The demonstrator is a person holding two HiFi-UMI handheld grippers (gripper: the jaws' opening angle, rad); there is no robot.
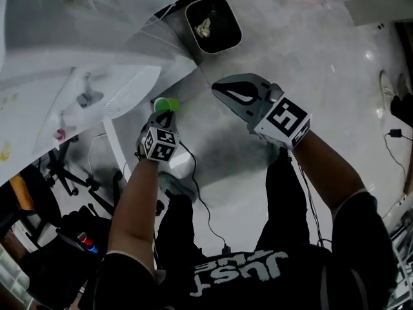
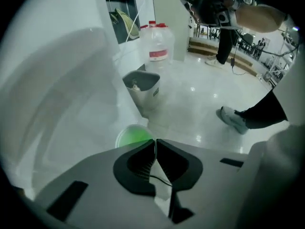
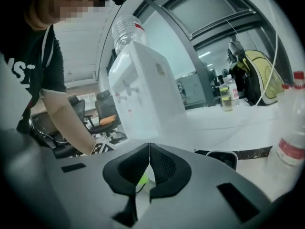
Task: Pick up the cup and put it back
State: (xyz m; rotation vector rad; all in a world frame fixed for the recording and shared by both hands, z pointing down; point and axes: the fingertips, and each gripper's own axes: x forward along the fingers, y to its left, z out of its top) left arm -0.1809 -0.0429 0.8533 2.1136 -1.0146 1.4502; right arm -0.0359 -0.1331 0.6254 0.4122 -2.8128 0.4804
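Note:
A small green cup (image 1: pixel 170 103) hangs beside the white water dispenser (image 1: pixel 77 57). My left gripper (image 1: pixel 164 113) is shut, and its tips pinch the cup's near rim. In the left gripper view the cup (image 2: pixel 132 135) shows just past the closed jaws of the left gripper (image 2: pixel 155 141), with its right edge running into the tips. My right gripper (image 1: pixel 222 90) hovers to the right of the cup, shut with nothing in it. In the right gripper view a sliver of the green cup (image 3: pixel 142 179) shows behind the shut right gripper (image 3: pixel 149 147).
A grey waste bin (image 1: pixel 213 24) stands on the glossy floor beyond the grippers. A large water bottle (image 2: pixel 156 44) is behind it. A cable (image 1: pixel 200 199) trails over the floor near my legs. Office chairs (image 1: pixel 64 166) are at the left. Another person's shoe (image 2: pixel 233 119) is on the floor to the right.

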